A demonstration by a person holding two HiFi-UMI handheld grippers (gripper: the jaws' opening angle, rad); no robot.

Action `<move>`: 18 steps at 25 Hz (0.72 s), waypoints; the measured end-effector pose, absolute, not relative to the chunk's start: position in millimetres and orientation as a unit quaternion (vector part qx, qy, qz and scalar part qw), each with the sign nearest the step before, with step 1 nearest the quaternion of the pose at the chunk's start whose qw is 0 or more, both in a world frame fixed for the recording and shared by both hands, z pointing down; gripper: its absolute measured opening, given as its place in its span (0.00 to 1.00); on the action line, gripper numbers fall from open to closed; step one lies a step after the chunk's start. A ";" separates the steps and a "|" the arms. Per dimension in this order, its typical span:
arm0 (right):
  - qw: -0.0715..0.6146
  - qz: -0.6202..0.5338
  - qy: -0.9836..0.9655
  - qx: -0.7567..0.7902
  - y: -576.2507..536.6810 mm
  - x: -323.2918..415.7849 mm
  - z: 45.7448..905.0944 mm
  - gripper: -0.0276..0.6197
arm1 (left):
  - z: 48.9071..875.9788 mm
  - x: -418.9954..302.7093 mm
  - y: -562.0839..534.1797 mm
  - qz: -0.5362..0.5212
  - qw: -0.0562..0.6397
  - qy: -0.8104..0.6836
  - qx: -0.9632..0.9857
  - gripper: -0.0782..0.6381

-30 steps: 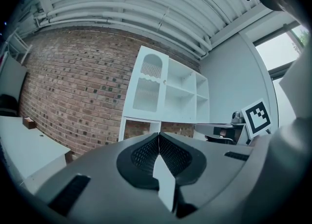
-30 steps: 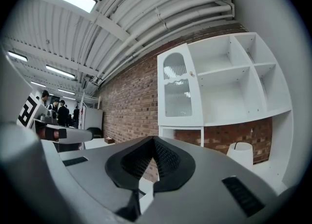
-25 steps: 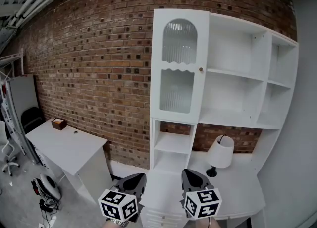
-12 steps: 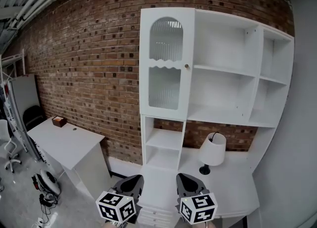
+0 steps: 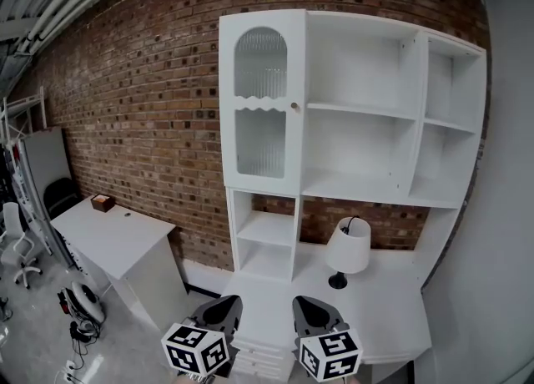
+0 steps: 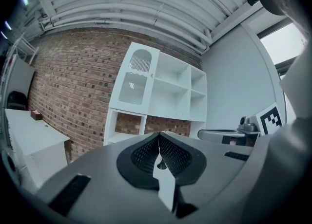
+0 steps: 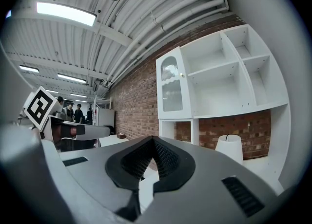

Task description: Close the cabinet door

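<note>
The cabinet door (image 5: 261,103) is white with ribbed glass and a small knob (image 5: 294,107). It stands at the upper left of a white shelf unit (image 5: 367,199) and looks flush with the unit's front. Both grippers are low in the head view, well short of the unit. My left gripper (image 5: 219,311) is shut and holds nothing. My right gripper (image 5: 310,311) is shut and holds nothing too. The door (image 6: 134,74) shows far beyond the closed left gripper (image 6: 159,135) in the left gripper view. It (image 7: 170,89) also shows beyond the closed right gripper (image 7: 152,140) in the right gripper view.
A white table lamp (image 5: 348,249) stands on the unit's desktop (image 5: 392,307), with drawers (image 5: 259,361) below the grippers. A white desk (image 5: 117,240) with a small brown box (image 5: 103,202) stands at the left by the brick wall (image 5: 142,107). Office chairs (image 5: 17,245) stand further left.
The shelf unit has slid left in the head view and looks a little smaller, with more of the right wall showing. Both grippers stay low and shut.
</note>
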State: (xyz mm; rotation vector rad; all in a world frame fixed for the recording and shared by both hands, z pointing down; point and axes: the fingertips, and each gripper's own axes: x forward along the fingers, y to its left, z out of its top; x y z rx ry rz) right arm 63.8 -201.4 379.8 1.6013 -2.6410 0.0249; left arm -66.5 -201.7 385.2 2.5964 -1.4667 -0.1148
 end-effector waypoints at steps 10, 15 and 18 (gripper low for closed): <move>0.032 0.016 -0.865 0.500 -184.3 89.6 392.4 0.08 | 393.2 -38.4 -179.4 -0.033 0.082 -0.506 0.858 0.12; 0.032 0.016 -0.872 0.489 -179.2 95.4 393.9 0.08 | 393.3 -32.1 -170.6 -0.029 0.079 -0.516 0.852 0.12; 0.031 0.016 -0.874 0.484 -177.3 99.1 395.0 0.08 | 394.5 -28.3 -166.7 -0.028 0.078 -0.520 0.850 0.12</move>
